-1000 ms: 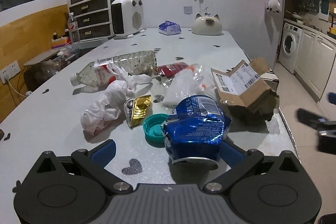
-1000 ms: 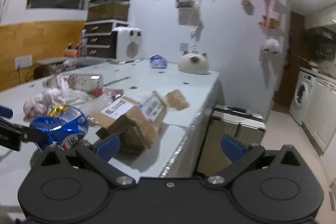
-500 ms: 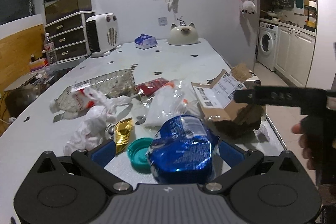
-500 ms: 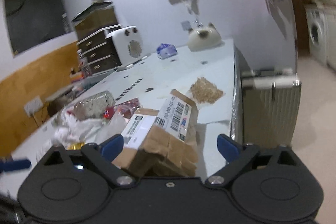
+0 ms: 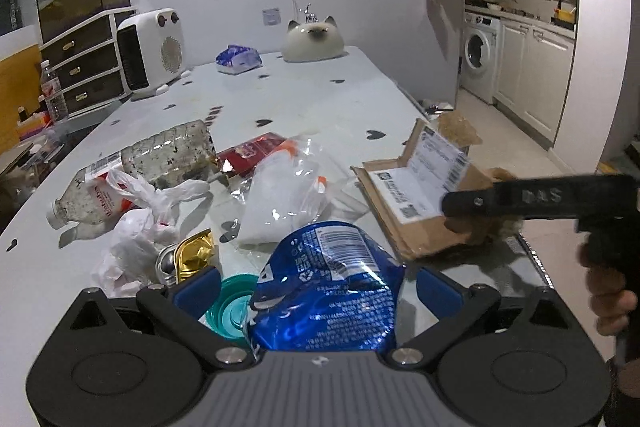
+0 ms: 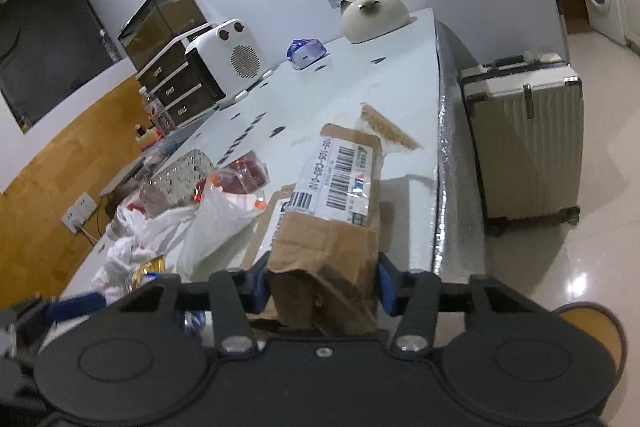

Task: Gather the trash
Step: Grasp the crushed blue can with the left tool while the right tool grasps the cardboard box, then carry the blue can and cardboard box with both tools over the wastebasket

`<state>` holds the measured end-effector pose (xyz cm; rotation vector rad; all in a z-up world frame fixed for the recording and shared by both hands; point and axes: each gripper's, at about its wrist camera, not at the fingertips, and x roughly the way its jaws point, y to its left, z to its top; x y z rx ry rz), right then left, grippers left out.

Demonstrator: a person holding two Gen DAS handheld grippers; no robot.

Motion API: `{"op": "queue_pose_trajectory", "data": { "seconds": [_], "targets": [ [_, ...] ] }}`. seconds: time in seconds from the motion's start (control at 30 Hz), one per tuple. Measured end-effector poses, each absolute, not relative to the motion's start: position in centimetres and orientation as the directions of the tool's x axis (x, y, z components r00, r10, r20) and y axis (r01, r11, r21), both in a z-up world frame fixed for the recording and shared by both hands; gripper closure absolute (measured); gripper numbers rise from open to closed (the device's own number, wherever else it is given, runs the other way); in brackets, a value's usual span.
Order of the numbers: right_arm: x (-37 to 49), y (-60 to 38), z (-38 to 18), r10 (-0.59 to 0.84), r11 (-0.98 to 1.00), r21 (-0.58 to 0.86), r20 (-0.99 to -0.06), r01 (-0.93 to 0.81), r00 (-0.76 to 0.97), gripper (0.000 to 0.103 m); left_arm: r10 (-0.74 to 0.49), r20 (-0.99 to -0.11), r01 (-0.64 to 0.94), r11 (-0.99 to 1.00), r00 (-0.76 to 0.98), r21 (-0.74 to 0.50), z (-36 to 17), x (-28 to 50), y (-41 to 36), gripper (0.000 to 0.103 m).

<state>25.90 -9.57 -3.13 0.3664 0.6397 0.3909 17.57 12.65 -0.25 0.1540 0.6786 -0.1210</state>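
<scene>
Brown cardboard box point(image 6: 328, 227), torn and crumpled with a white barcode label, now sits between the right gripper point(image 6: 320, 281) pads. A second ago those jaws stood wide over the table point(image 5: 320, 99) edge with nothing between; now they are closing on the box's near end, pads at or almost at its sides. Contact looks likely, not certain. Means the box pick is underway.

Left gripper point(image 5: 316, 287) has moved in on the blue bag point(image 5: 328, 291): earlier the bag lay just ahead, now it fills the gap between wide jaws. The pads do not press it, so no grip yet.

Rest of the trash is on the table, unsorted:
- clear plastic bottle point(image 5: 136, 167), lying down, speckled inside, red-white label
- white plastic bag point(image 5: 136, 227), knotted, soft
- clear bag point(image 5: 288, 195), glossy, wrinkled
- red wrapper point(image 5: 252, 151), flat
- gold foil cup point(image 5: 192, 255), dented
- teal lid point(image 5: 228, 311), round, ribbed, just beside the blue bag

The blue bag is shiny, creased film and may slip. The cardboard is stiff but crushed and could fold under the squeeze.
</scene>
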Motion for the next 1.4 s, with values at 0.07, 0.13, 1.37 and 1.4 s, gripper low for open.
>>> {"op": "queue_pose_trajectory", "data": {
  "seconds": [0.07, 0.13, 1.37, 1.4],
  "targets": [
    [25.4, -9.7, -3.0, 0.451, 0.873, 0.421, -0.502, -0.247, 0.738, 0.056, -0.060, -0.648, 0.162, 0.982, 0.759, 0.098, -0.5, 18.1, 12.6, 0.008],
    [25.0, -9.6, -2.9, 0.447, 0.879, 0.399, -0.504, -0.260, 0.739, 0.058, -0.075, -0.663, 0.174, 0.981, 0.745, 0.084, -0.8, 18.4, 12.5, 0.010],
    [15.0, -15.4, 3.0, 0.371, 0.927, 0.203, -0.392, -0.315, 0.842, 0.064, -0.082, -0.503, 0.061, 0.996, 0.860, -0.058, 3.3, 11.7, 9.3, 0.019],
    [14.6, -15.9, 3.1, 0.361, 0.931, 0.198, -0.389, -0.305, 0.848, 0.064, -0.090, -0.498, 0.070, 0.996, 0.863, -0.058, 3.5, 11.4, 8.8, 0.019]
  ]
}}
